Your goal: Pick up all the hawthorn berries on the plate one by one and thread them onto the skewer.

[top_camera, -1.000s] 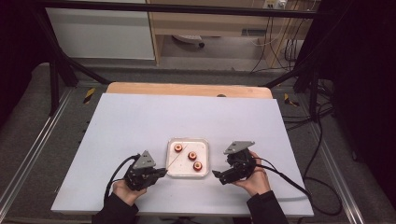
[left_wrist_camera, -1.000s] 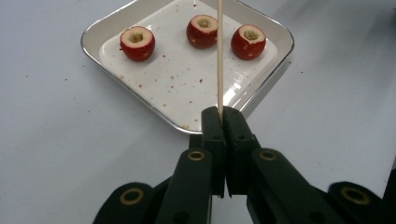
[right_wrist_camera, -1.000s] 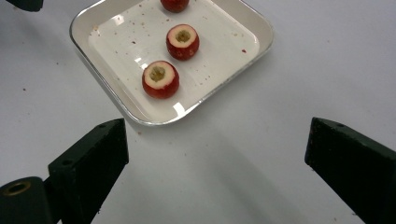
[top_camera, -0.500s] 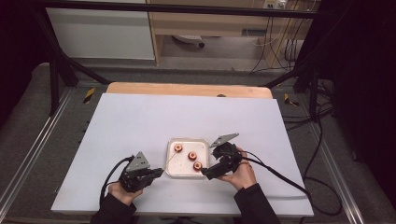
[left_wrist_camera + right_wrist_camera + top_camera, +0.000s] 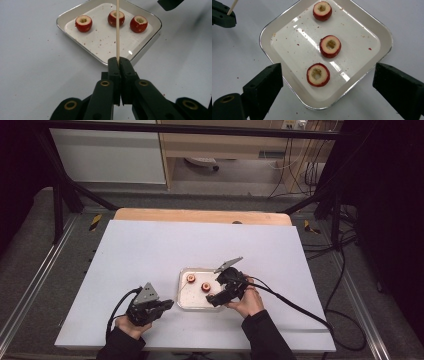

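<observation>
A: Left hand-held gripper (image 5: 119, 61) first: apart or together?

B: Together, clamped on a skewer (image 5: 117, 32). Gripped at the lower end, with the rest poking straight out past the tips.

A: Placed where, against the tray (image 5: 147, 47)?

B: Just off the tray's left edge, low over the desk (image 5: 150, 245), pointed toward the tray. Skewer reaching across the rim and over the tray's floor, crossing in front of the middle fruit (image 5: 112, 19) as seen from the left gripper view. Touching that fruit or merely above it: cannot tell.

A: And the right hand-held gripper (image 5: 328, 75)?

B: Apart, wide apart, though just now closing a little. Hanging above the tray's right corner, tips aimed down. Between the jaws, seen from the right gripper view, the end fruit (image 5: 318, 74) and a stretch of rim, with neither pad pressing on anything.

A: Fruits (image 5: 322, 10), then?

B: Three, all inside the tray, strung in a slanting row from one side to the other, well spaced. Red-skinned, cored, cut faces up, with pale flesh round each hole.

A: Anything else round the tray?

B: Red crumbs scattered over the tray's floor, and a few on the desk just beside its rim. Tray itself flat on the desk.
</observation>
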{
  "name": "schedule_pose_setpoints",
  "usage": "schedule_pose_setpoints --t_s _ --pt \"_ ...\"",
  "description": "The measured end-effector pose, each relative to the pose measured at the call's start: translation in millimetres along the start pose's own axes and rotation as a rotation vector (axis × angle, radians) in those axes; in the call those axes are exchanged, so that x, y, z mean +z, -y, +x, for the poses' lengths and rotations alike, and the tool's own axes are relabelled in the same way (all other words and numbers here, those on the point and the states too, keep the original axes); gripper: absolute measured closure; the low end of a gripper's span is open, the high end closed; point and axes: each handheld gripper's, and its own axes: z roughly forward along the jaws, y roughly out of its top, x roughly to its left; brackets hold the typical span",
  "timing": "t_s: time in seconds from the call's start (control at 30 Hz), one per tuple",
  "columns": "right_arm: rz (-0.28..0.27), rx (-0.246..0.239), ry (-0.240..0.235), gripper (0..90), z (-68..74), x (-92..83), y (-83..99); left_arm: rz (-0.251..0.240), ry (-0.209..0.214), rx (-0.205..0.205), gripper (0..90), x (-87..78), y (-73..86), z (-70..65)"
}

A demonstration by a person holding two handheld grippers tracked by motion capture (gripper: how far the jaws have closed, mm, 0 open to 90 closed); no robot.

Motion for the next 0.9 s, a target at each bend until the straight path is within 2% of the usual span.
schedule_pose_setpoints --t_s 0.1,0.17,0.23,0.3,0.43,0.9 --pt "0.038 -0.015 -0.004 15.0 1.9 5.1 -6.9 -0.001 -0.002 0.001 88.4 -0.2 0.0 0.3" --pt "0.054 -0.022 -0.036 20.9 2.9 7.8 -11.4 0.002 -0.003 -0.001 88.4 -0.1 0.3 0.5" --pt "0.066 0.002 -0.065 26.8 2.5 10.2 -15.0 0.006 0.002 -0.002 88.4 0.4 0.6 0.8" --pt "0.095 0.014 -0.073 31.8 1.4 12.6 -17.6 0.007 0.003 0.0 88.4 0.6 0.9 0.4" --pt "0.142 0.026 -0.071 38.0 0.3 17.8 -19.3 0.004 0.003 0.001 88.4 -0.1 0.6 0.1" --pt "0.205 0.019 -0.068 52.2 -1.2 33.2 -16.1 0.012 0.006 0.003 88.4 1.6 0.7 0.0"
